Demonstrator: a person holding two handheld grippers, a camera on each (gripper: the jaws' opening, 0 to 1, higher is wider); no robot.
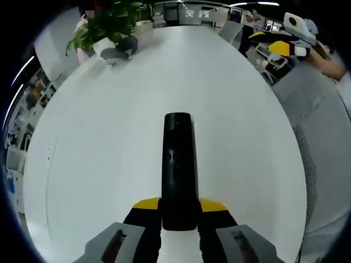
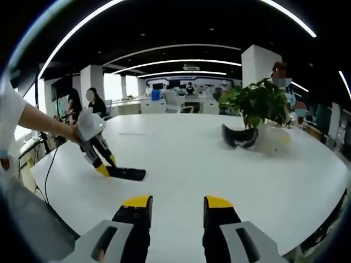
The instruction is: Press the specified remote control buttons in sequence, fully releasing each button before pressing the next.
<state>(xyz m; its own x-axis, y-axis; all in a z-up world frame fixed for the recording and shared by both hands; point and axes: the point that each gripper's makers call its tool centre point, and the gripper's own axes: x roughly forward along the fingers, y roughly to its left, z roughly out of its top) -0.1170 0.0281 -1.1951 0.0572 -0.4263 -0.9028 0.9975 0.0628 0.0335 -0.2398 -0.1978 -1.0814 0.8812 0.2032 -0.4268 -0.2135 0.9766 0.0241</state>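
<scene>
A long black remote control (image 1: 178, 164) lies lengthwise on the white table (image 1: 109, 164), pointing away from me. My left gripper (image 1: 179, 207) is shut on its near end, one yellow-tipped jaw on each side. In the right gripper view the same remote (image 2: 127, 173) rests flat on the table at the left, with the left gripper (image 2: 103, 167) slanting down onto its end from a person's hand. My right gripper (image 2: 177, 204) hovers open above the table's near edge with nothing between its fingers; it also appears far off (image 1: 289, 46) at the upper right.
A potted plant (image 2: 258, 101) and a dark curved object (image 2: 239, 137) stand at the table's far side. A grey chair (image 1: 323, 142) stands by the table's right edge. People sit and stand in the office behind. A cable (image 2: 49, 164) hangs at the left.
</scene>
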